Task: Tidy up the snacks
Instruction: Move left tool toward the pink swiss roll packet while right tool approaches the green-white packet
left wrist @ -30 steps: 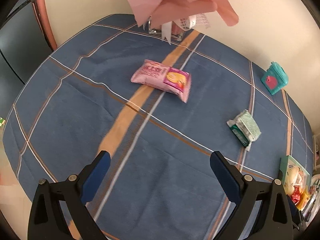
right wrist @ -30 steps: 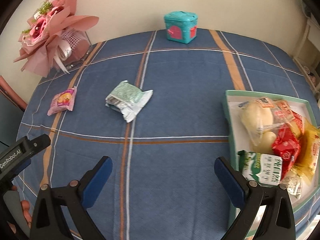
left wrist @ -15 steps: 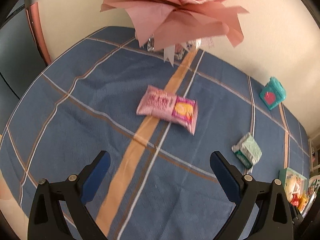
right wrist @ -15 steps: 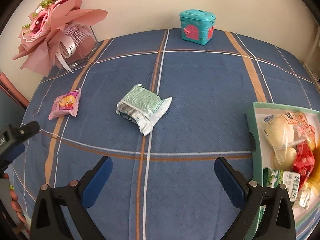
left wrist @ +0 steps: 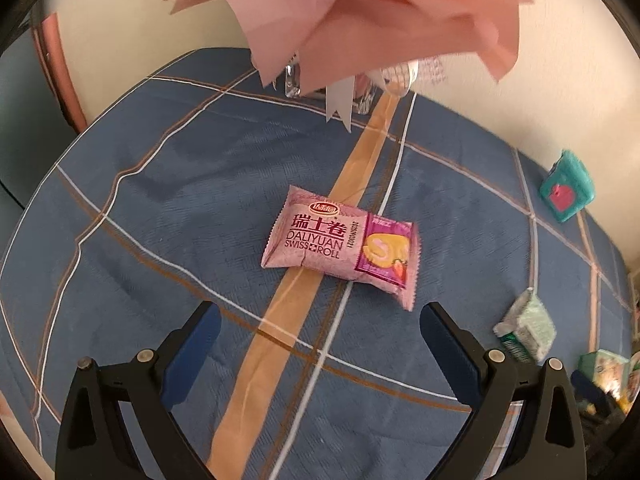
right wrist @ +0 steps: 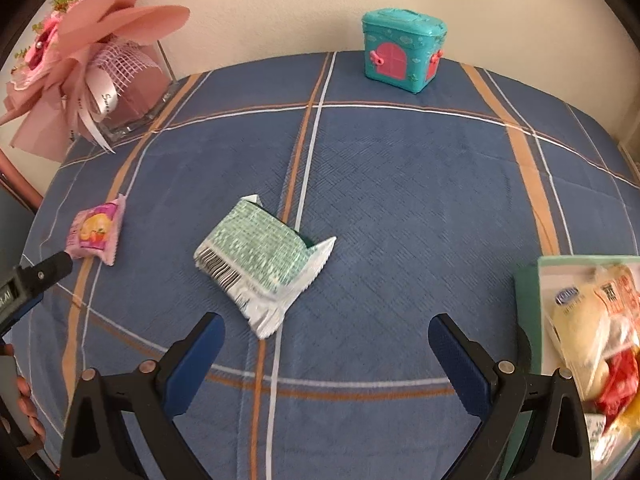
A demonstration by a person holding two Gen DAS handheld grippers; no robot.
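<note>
Left wrist view: my left gripper [left wrist: 320,322] has its fingers spread wide and empty, and the pink Swiss roll packet [left wrist: 342,246] lies on the blue plaid tablecloth [left wrist: 160,208] just ahead, long axis crosswise to them.

Right wrist view: my right gripper [right wrist: 328,332] is likewise agape, the green snack packet [right wrist: 262,266] just ahead, left of centre, lying diagonally. I judge each arm nearest its own packet; the snack tray [right wrist: 532,276] sits at right.
</note>
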